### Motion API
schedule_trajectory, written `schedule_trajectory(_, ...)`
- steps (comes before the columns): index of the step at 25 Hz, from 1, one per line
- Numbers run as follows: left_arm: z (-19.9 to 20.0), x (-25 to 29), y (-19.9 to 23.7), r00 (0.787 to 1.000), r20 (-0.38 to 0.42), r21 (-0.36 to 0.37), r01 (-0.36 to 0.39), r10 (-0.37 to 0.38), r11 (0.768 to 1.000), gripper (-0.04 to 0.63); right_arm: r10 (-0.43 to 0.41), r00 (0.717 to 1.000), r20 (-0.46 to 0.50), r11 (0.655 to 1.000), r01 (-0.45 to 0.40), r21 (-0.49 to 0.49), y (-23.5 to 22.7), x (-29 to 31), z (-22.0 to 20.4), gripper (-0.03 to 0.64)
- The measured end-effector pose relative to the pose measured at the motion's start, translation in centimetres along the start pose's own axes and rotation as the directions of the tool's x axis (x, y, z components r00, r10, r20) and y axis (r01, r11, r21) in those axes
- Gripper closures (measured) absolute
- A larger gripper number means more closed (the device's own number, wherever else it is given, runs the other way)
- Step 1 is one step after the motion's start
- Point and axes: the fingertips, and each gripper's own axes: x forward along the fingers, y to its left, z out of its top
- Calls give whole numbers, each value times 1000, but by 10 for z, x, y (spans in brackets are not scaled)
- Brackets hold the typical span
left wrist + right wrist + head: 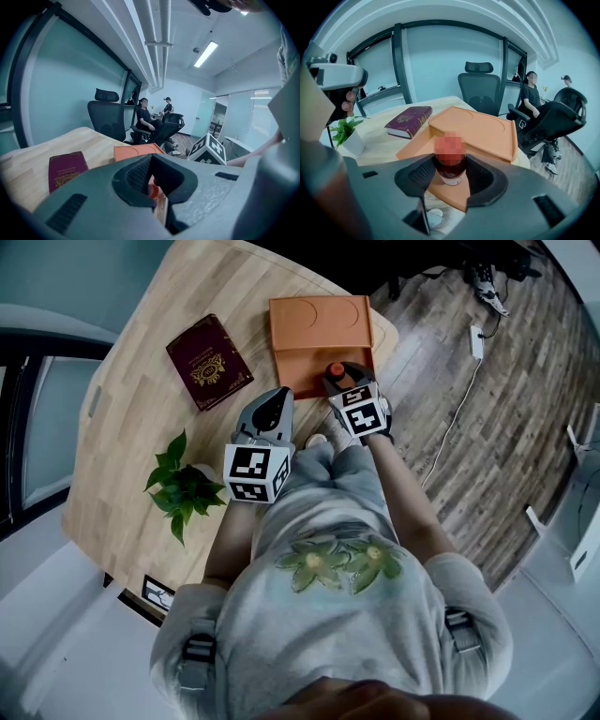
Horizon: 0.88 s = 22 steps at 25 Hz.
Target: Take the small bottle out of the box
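Note:
The small bottle [451,169] has a dark brown body, a white label and a reddish cap. It stands upright over the front flap of the open orange box [483,129], and my right gripper [450,164] is shut on it. In the head view the bottle cap [336,369] shows just ahead of the right gripper [345,382], at the near edge of the box [319,324]. My left gripper [272,413] hovers beside it to the left, jaws slightly apart with nothing between them. Through the left gripper's [153,180] gap a bit of the cap shows.
A dark red book [208,361] lies left of the box on the wooden table [141,409]. A potted plant [183,486] stands near the table's front left edge. Office chairs and seated people are beyond the far side [532,101].

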Motion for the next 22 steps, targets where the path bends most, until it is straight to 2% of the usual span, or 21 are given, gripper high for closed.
schedule_trajectory(22, -1, -8, -8, 1000, 10, 19, 3, -3, 1000, 592, 30, 994, 109, 1000, -29, -12, 11, -50, 21, 417)
